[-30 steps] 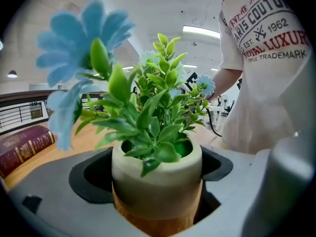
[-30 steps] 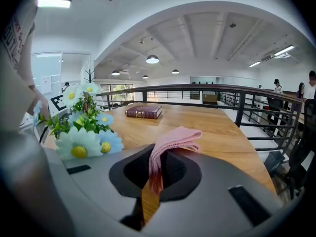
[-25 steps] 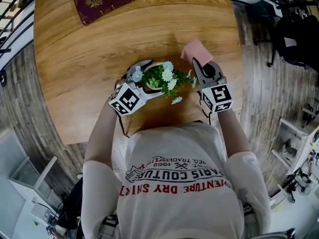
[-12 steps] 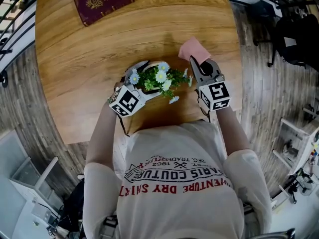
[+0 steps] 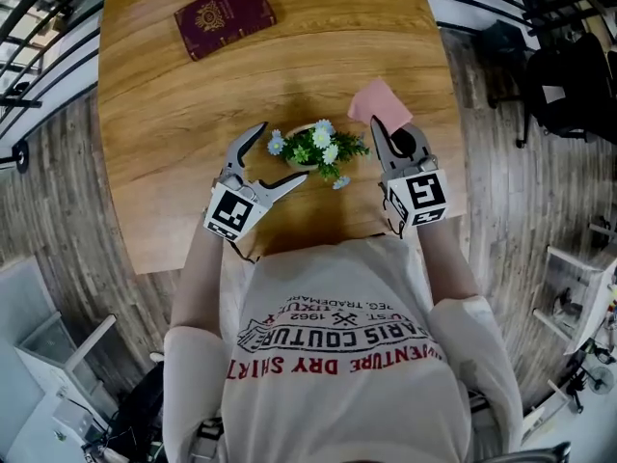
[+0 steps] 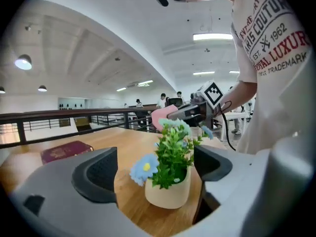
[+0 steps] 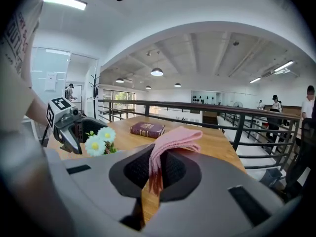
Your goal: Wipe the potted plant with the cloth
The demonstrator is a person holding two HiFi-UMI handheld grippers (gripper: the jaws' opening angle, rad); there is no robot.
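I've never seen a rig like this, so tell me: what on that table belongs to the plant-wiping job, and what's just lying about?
Part of the job: small beige pot of green leaves and white-blue flowers; folded pink cloth, pinched in the right claw; left claw, open around the pot.
Just lying about: dark red booklet with gold emblem.

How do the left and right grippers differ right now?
The left gripper is open and empty, facing the potted plant; the right gripper is shut on the pink cloth. The left sits at the plant's left, the right at its right. Both carry marker cubes.
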